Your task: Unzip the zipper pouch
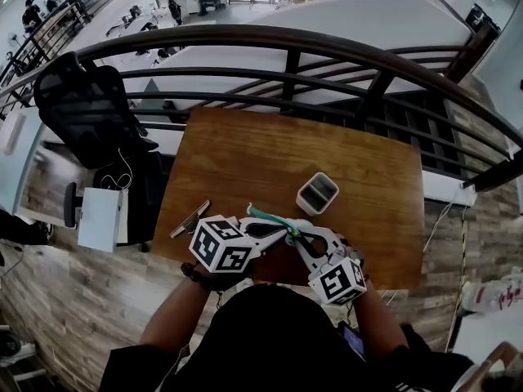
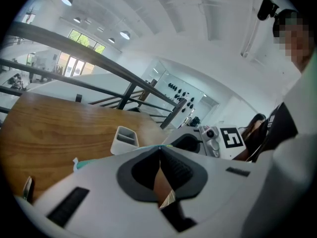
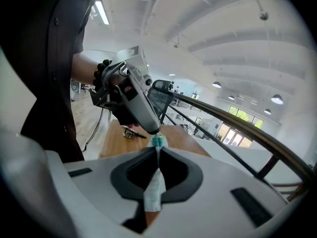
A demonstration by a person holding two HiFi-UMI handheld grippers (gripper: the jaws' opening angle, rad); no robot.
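i see both grippers meeting over the near edge of the wooden table [image 1: 245, 149], close to the person's body. my right gripper [image 3: 157, 155] is clamped tight on the pale fabric of the zipper pouch [image 3: 154, 195], held up between the two tools. my left gripper [image 2: 159, 151] is pinched closed too, its tips on the teal zipper [image 3: 157, 142] at the pouch's end. a white holder [image 1: 317, 193] stands on the table beyond them.

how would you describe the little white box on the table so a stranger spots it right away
Start at the brown wooden table beside the black railing. Right of its middle stands a small white box with an open top. Unlike the flat metal piece near the left edge, it is white and upright.
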